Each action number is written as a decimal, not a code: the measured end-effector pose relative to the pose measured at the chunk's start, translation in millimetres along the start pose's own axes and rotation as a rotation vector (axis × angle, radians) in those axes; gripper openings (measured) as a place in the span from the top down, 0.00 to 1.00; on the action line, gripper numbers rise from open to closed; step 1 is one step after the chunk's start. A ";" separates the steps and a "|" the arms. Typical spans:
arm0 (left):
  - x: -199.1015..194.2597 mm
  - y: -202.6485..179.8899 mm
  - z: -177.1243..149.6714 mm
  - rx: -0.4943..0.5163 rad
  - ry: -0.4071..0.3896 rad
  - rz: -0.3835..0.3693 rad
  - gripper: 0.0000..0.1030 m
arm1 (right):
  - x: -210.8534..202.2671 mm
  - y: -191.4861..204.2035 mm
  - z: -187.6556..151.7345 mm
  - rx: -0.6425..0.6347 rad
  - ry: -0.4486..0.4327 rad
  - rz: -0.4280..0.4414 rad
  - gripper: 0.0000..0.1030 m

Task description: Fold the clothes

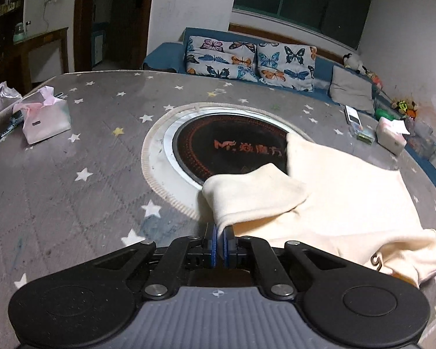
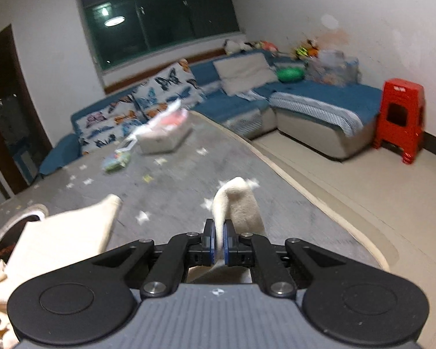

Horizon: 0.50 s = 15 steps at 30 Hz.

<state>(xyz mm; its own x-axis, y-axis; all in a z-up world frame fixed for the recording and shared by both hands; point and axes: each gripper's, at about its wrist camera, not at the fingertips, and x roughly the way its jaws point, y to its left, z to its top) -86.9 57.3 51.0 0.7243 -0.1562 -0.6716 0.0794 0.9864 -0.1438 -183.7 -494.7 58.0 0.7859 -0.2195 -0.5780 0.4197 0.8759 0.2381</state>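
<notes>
The grey star-printed surface (image 1: 72, 197) carries everything. At its middle sits one round black cooktop (image 1: 223, 151) inside a pale ring. One cream garment (image 1: 348, 200) sprawls from the cooktop's 4 o'clock edge toward the near right rim of the surface, covering part of the black disc, with one sleeve folded back across it. At 10 o'clock lies a pink tissue pack (image 1: 45, 116), a crumpled plastic bag (image 1: 1, 99) just beside it. At 2 o'clock lie a white tissue pack (image 1: 391, 135), a remote (image 1: 353, 115) and a small packet (image 1: 363, 136), all well apart from the garment. Beyond stands one blue sofa (image 2: 319, 101) with two butterfly cushions (image 1: 221, 58) and a red stool (image 2: 399, 116) beside it. The left hand-held gripper (image 1: 220, 232) pinches the sleeve's edge between pressed-together pads. The right hand-held gripper (image 2: 219, 231) likewise pinches a raised cream fold; its view is blurred.
</notes>
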 end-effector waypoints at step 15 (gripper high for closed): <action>-22.6 -66.1 -16.4 0.262 -0.023 -0.193 0.93 | -26.0 -0.8 -14.9 -0.071 0.022 0.006 0.85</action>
<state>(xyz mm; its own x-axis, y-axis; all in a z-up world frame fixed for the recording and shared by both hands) -119.7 -5.3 63.8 0.6938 -0.3434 -0.6330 0.3881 0.9187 -0.0731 -211.3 -483.4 61.1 0.7782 -0.2053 -0.5935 0.3808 0.9058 0.1859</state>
